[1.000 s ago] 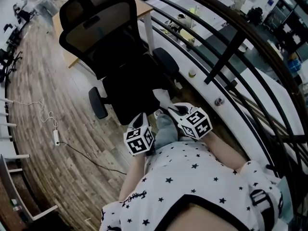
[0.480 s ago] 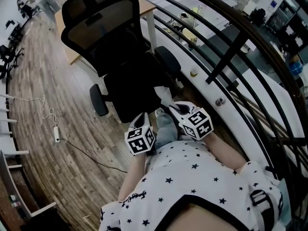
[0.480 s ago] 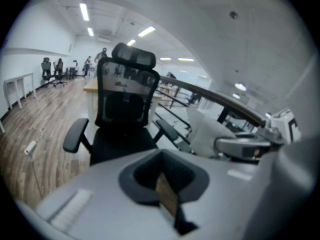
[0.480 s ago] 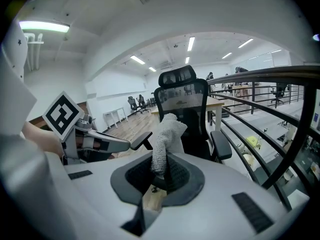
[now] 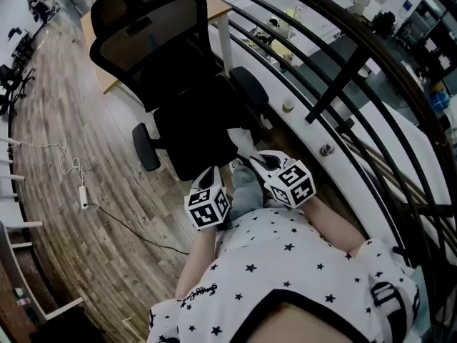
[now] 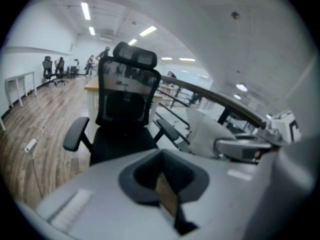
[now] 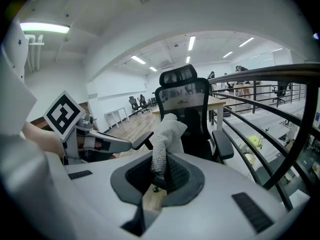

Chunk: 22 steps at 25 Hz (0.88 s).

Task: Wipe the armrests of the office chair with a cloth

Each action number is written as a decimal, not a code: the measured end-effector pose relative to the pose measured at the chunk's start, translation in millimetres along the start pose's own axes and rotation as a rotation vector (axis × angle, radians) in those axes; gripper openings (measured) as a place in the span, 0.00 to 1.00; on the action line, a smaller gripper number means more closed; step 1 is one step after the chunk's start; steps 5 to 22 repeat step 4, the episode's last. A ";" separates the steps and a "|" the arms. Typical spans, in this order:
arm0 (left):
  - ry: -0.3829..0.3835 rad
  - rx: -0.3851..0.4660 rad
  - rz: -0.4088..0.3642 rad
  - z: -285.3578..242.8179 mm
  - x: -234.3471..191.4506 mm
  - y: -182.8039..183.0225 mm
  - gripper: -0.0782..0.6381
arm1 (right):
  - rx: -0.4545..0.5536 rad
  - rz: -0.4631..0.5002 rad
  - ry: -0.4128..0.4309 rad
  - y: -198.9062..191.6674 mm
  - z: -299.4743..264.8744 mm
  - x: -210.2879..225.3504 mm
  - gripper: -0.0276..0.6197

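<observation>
Head view: right hand-held gripper [image 5: 248,164], low centre, clamps cloth [image 5: 241,143] upright before office chair [image 5: 168,84]; left hand-held gripper [image 5: 213,174] beside it, jaws together, empty.

A brown wooden plank floor [image 5: 107,191] runs off to the left. On it lies a white power strip [image 5: 83,201], with a thin white cable [image 5: 61,159] looping away from it. A black curved metal railing [image 5: 343,70] sweeps along the right side. A pale wood-topped counter on white legs [image 5: 216,9] stands farther back. Long ceiling strip lights [image 7: 191,43] glow overhead
</observation>
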State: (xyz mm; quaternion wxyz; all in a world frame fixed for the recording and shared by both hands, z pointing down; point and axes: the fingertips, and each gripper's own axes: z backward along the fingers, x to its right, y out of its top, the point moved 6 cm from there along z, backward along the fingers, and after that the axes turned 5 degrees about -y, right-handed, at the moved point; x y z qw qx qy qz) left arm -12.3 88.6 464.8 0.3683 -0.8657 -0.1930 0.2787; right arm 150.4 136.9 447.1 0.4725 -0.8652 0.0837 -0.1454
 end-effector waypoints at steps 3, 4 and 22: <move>0.004 -0.001 0.006 -0.3 -0.2 1.2 0.12 | 0.003 0.001 0.004 1.7 -0.4 0.4 0.09; 0.005 -0.001 0.008 -0.4 -0.1 1.6 0.12 | 0.004 0.000 0.006 2.2 -0.5 0.7 0.09; 0.005 -0.001 0.008 -0.4 -0.1 1.6 0.12 | 0.004 0.000 0.006 2.2 -0.5 0.7 0.09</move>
